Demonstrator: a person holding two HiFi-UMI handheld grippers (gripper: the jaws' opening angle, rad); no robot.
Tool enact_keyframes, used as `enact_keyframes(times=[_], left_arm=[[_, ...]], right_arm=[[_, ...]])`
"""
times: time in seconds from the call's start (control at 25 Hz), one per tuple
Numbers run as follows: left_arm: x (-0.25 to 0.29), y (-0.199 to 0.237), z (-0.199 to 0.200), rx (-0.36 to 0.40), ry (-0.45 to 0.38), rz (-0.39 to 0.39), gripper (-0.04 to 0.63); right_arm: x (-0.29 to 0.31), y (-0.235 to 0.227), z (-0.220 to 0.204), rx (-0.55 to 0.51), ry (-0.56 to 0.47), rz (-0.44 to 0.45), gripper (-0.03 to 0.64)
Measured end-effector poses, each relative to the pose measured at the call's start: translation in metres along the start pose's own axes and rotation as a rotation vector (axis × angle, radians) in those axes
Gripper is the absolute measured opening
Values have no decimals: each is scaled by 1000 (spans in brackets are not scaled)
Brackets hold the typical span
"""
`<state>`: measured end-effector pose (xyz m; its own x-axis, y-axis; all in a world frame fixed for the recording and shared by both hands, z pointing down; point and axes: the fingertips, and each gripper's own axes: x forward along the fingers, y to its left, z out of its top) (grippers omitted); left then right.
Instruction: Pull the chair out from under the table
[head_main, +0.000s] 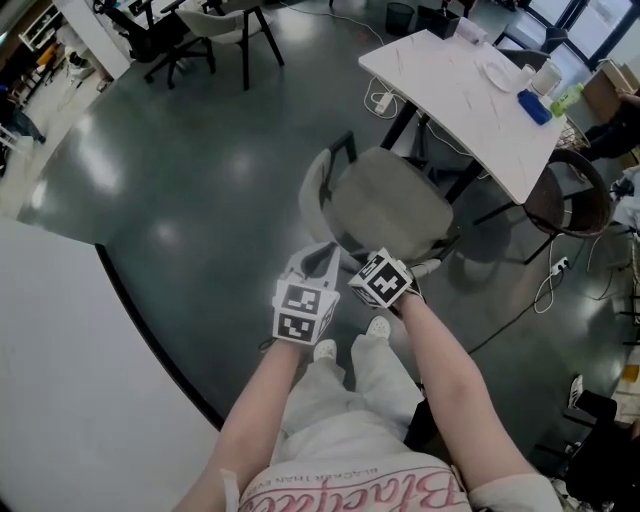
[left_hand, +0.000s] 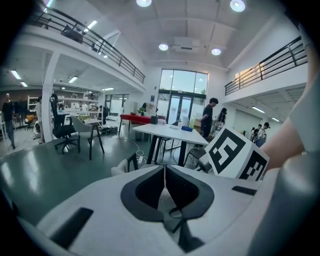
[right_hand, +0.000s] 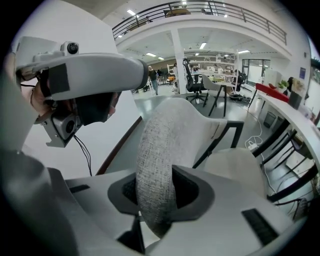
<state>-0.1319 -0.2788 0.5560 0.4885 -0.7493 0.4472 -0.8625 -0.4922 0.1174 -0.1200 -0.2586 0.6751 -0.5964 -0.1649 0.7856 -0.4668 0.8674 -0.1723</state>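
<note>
1. Right tool (right_hand: 156, 192): the jaws are clamped on the backrest rim of the chair (head_main: 390, 205). Grey woven fabric fills the gap between the two dark pads, and the tool tilts steeply down onto the rim.
2. Left tool (left_hand: 164, 172): the jaws are together, with the tips meeting in a thin line. A patch of pale woven fabric shows in the hollow behind the tips, and I cannot tell whether it is pinched. This tool sits just left of the right tool, their marker cubes close together.
3. Chair: it has a pale grey seat and a black frame. It stands on the floor (head_main: 200, 200) directly ahead of both tools, backrest toward them. In the head view most of the seat lies clear of the counter (head_main: 450, 90); its far edge is beside the counter's black legs.
4. Counter: it has a white top and lies beyond the chair, ahead and to the right of the tools.
5. Blue item (head_main: 533, 107): it rests on the counter's far right end, well apart from both tools. Pale objects lie near it, too small to identify.
6. Dark chair (head_main: 570, 195): it has a round back and stands at the counter's right end, well right of the right tool.
7. White cable (head_main: 548, 285): it lies on the floor, right of the right tool.
8. Forearms: one is behind each tool, with pale trousers (head_main: 350, 410) below them.
</note>
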Motion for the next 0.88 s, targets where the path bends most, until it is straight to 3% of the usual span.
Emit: enact_keyframes(times=[0.48, 0.88], left_arm=[[-71, 5, -30, -34, -20, 25, 9], [-116, 20, -58, -72, -21, 69, 9]], right_arm=[[19, 111, 1, -46, -2, 57, 95], [30, 161, 3, -26, -6, 56, 100]])
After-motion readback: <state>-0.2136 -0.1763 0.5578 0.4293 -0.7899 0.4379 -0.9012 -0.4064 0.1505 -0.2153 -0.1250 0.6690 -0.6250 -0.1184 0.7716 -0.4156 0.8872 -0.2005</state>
